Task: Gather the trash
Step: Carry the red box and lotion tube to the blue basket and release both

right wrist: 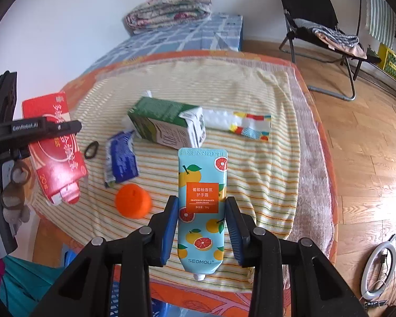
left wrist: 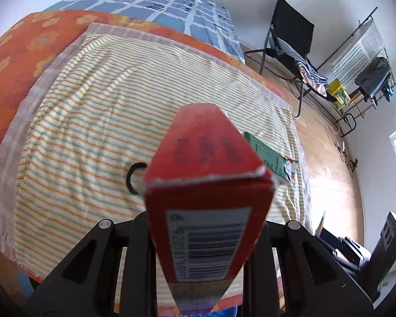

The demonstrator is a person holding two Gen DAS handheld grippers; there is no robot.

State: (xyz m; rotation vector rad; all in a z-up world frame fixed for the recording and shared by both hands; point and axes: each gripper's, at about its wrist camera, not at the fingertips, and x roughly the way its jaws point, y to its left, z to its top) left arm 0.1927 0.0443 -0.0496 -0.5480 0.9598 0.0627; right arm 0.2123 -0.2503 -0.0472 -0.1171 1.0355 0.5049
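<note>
The left claw [left wrist: 206, 237] is clenched on a red carton [left wrist: 208, 185], which fills the middle of the left wrist view with its barcode end toward the camera. In the right wrist view the same red carton [right wrist: 55, 148] hangs in the air at the left edge of the striped cloth [right wrist: 264, 174], with the left claw [right wrist: 47, 128] clamped across its printed face.

The right claw [right wrist: 202, 224] grips a hand cream tube [right wrist: 202, 206], its blue pads [right wrist: 169, 227] pressed to either side; the tube's crimped end points away from the camera and its neck points back toward it.

The striped cloth covers an orange flowered bed [right wrist: 322, 137]. On the cloth, beyond the tube, a green and white drink carton [right wrist: 169, 125] lies on its side. Just right of that carton lies a white packet with coloured patches [right wrist: 240, 125]. To the carton's left lies a crumpled blue wrapper [right wrist: 121, 158], with a small black ring [right wrist: 91, 149] further left. An orange cap [right wrist: 132, 200] sits near the wrapper, on the camera side, left of the tube.
</note>
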